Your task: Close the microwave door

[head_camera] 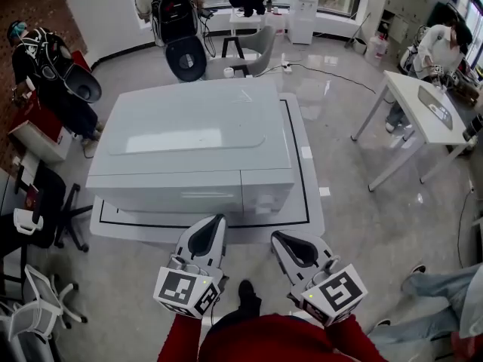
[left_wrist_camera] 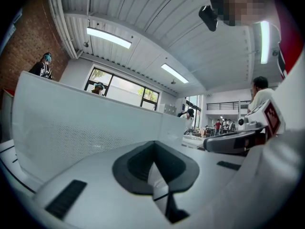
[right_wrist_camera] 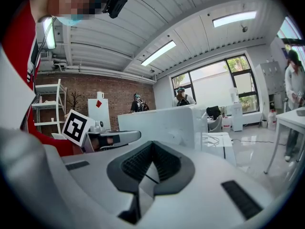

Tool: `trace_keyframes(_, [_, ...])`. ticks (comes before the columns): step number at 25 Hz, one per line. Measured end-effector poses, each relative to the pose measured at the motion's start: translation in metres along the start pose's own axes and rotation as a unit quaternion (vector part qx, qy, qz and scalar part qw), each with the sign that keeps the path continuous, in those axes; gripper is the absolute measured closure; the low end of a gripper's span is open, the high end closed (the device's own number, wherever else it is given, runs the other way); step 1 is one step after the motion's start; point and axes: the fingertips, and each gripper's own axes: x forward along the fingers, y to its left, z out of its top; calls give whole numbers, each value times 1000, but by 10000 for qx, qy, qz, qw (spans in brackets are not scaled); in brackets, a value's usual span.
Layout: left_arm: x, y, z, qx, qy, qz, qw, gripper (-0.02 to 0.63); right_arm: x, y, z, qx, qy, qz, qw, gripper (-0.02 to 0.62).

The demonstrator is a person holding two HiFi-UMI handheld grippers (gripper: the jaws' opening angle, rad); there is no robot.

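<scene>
A large white microwave (head_camera: 192, 138) stands on a low white platform (head_camera: 302, 202). Its door (head_camera: 166, 191) lies flush with the front face, beside the control panel (head_camera: 268, 187). My left gripper (head_camera: 219, 220) hovers just in front of the microwave's front, jaws shut, nothing between them. My right gripper (head_camera: 277, 237) is beside it, a little further back, also shut and empty. In the left gripper view the door's dotted window (left_wrist_camera: 71, 132) fills the left, close ahead of the shut left gripper (left_wrist_camera: 153, 145). The right gripper view shows the microwave's corner (right_wrist_camera: 164, 123) ahead of the shut right gripper (right_wrist_camera: 152, 145).
Office chairs (head_camera: 45, 300) stand at the left, and a person with a backpack (head_camera: 45, 66) is at the far left. A white table (head_camera: 423, 111) with a seated person stands at the right. Another chair (head_camera: 185, 59) sits behind the microwave. Someone's legs (head_camera: 438, 292) lie at the lower right.
</scene>
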Motion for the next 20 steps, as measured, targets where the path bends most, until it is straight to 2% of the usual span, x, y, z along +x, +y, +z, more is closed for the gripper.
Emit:
trace_keyframes(6, [-29,-8,3,181,-16,-91,9998,597,-3,7,4,-47,-76,118,9999,581])
trace_keyframes(14, [-51,-20,6,442,-106,-116,9989,597,-14,5,6,-35,-130,63,9999,581])
trace_keyframes(20, [-58,-29,7,388,-208,-138,9989,597,-19,9,7,-29,-187,100,9998,581])
